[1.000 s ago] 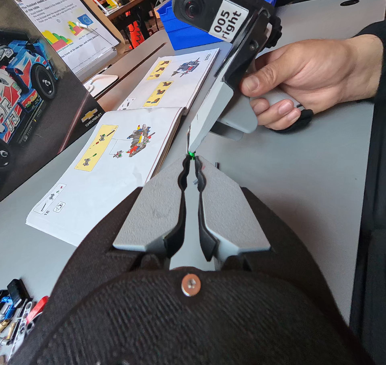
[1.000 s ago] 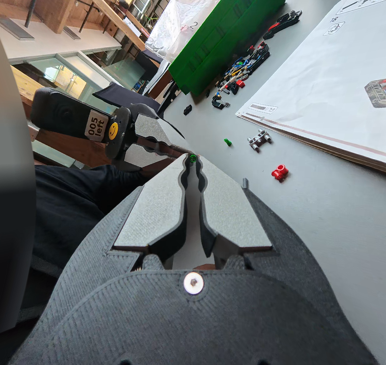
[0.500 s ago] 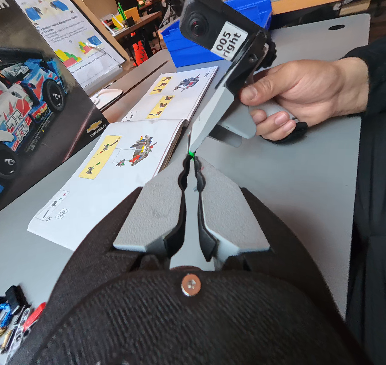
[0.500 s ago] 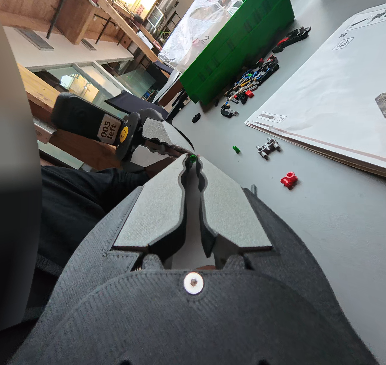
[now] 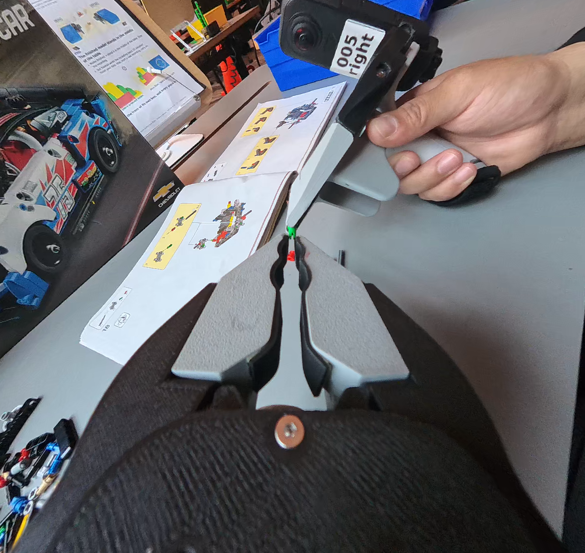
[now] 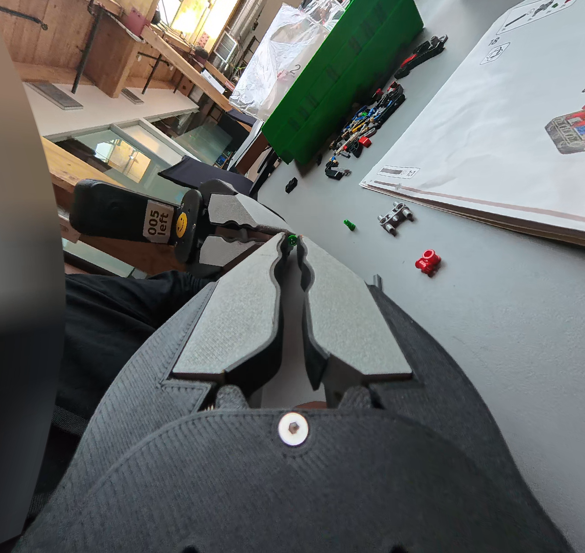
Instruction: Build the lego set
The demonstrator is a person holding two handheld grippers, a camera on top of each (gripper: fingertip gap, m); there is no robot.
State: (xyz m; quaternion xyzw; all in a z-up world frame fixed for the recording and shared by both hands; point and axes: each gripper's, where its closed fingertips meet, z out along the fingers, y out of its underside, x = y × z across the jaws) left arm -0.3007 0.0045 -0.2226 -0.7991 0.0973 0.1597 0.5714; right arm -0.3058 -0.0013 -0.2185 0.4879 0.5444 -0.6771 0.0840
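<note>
My left gripper (image 5: 290,239) and right gripper (image 6: 292,241) meet tip to tip above the grey table (image 5: 443,284). A small green pin (image 5: 291,231) sits between both pairs of tips; it shows end-on in the right wrist view (image 6: 292,240). Both grippers are nearly shut and pinch it. The right gripper (image 5: 292,222) comes down from the upper right, held by a hand (image 5: 474,120). The left gripper (image 6: 278,235) reaches in from the left. On the table lie a red piece (image 6: 428,261), a grey connector (image 6: 395,218) and another green pin (image 6: 349,225).
An open instruction booklet (image 5: 190,253) lies left of the grippers, also in the right wrist view (image 6: 506,126). The set's box (image 5: 47,173) stands beyond it. A green bin (image 6: 342,72), a plastic bag (image 6: 285,56) and a pile of loose parts (image 6: 364,126) are farther off. A blue bin (image 5: 348,31) is at the back. Only a small space, under 4 cm, lies between the two pairs of fingers. The red piece (image 6: 428,261) is about 8 cm from both grippers' fingertips.
Both grippers stayed tip to tip on the green pin while the pair shifted and tilted a little. The red piece on the table now shows through the left finger gap.
</note>
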